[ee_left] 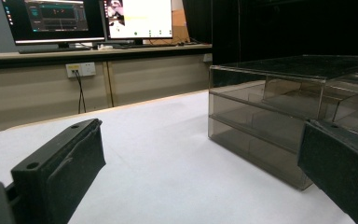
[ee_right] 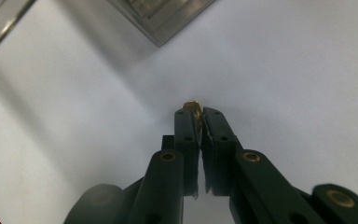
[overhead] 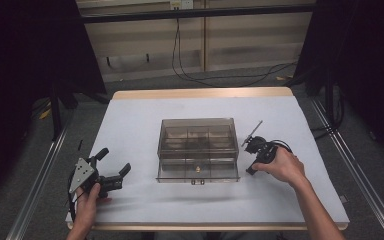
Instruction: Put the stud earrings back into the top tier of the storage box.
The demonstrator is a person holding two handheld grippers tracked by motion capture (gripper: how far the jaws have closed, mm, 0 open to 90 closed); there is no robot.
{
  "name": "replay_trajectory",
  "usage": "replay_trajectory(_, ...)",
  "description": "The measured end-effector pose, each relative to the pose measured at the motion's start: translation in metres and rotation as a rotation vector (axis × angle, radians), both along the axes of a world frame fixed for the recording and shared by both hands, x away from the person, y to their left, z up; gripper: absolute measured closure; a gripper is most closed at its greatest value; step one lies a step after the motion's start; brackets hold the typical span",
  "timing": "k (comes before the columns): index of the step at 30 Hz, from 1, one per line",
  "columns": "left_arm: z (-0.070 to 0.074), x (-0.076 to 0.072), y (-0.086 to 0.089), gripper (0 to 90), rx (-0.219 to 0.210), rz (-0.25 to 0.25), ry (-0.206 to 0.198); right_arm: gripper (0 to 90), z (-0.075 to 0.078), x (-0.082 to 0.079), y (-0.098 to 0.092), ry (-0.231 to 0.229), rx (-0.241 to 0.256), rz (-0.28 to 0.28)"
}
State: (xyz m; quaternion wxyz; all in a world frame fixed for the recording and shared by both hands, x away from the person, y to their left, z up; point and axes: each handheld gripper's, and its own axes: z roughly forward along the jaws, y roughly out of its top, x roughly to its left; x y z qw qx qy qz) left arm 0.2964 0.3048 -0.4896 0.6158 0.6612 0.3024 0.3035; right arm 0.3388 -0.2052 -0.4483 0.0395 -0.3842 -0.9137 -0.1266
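Note:
A smoky see-through drawer box [overhead: 198, 136] stands mid-table, its lowest drawer [overhead: 175, 173] pulled out toward me, with a small brass piece [overhead: 198, 168] lying in it. To the box's right, my right gripper [overhead: 250, 170] points down at the white tabletop. In the right gripper view it [ee_right: 199, 116] is shut on a small brass part [ee_right: 193, 106] that pokes out past the tips, just above the table. My left gripper [overhead: 114, 161] rests open at the table's front left, aimed past the box [ee_left: 279, 116]. Nothing lies between its wide-apart fingers [ee_left: 60, 168].
The white table surface [overhead: 130, 125] has a wooden edge at the back. A corner of the box [ee_right: 161, 16] sits beyond the right gripper. Cables [overhead: 190, 75] trail on the floor behind the table. Monitors [ee_left: 93, 21] stand on a desk beyond.

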Motion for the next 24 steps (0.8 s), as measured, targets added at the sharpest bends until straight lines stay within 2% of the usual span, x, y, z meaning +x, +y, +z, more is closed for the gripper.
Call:
replay_trajectory(5, 0.0, 0.0, 0.0, 0.7, 0.0, 0.001, -0.001, 85.6, 0.005, -0.004, -0.001, -0.025, 0.014, -0.002)
replay_trajectory(9, 0.0, 0.0, 0.0, 0.6, 0.0, 0.001, 0.0, 85.7, 0.009, -0.009, -0.008, -0.052, 0.046, -0.011)
replay_trajectory(10, 0.0, 0.0, 0.0, 0.7, 0.0, 0.001, 0.0, 85.7, 0.009, -0.012, -0.013, -0.07, 0.066, -0.017)
replay_trajectory(11, 0.0, 0.0, 0.0, 0.7, 0.0, 0.001, -0.001, 85.7, 0.009, -0.012, -0.013, -0.07, 0.066, -0.017)
replay_trajectory(16, 0.0, 0.0, 0.0, 0.7, 0.0, 0.001, 0.0, 85.7, 0.01, -0.018, -0.023, -0.116, 0.138, -0.037)
replay_trajectory(19, 0.0, 0.0, 0.0, 0.7, 0.0, 0.001, 0.001, 85.7, 0.01, -0.022, -0.026, -0.121, 0.182, -0.056)
replay_trajectory(23, 0.0, 0.0, 0.0, 0.7, 0.001, 0.001, -0.001, 85.7, 0.014, -0.026, -0.027, -0.152, 0.173, -0.071)
replay_trajectory(24, 0.0, 0.0, 0.0, 0.7, 0.002, 0.006, -0.001, 85.7, 0.018, -0.029, -0.03, -0.169, 0.207, -0.067)
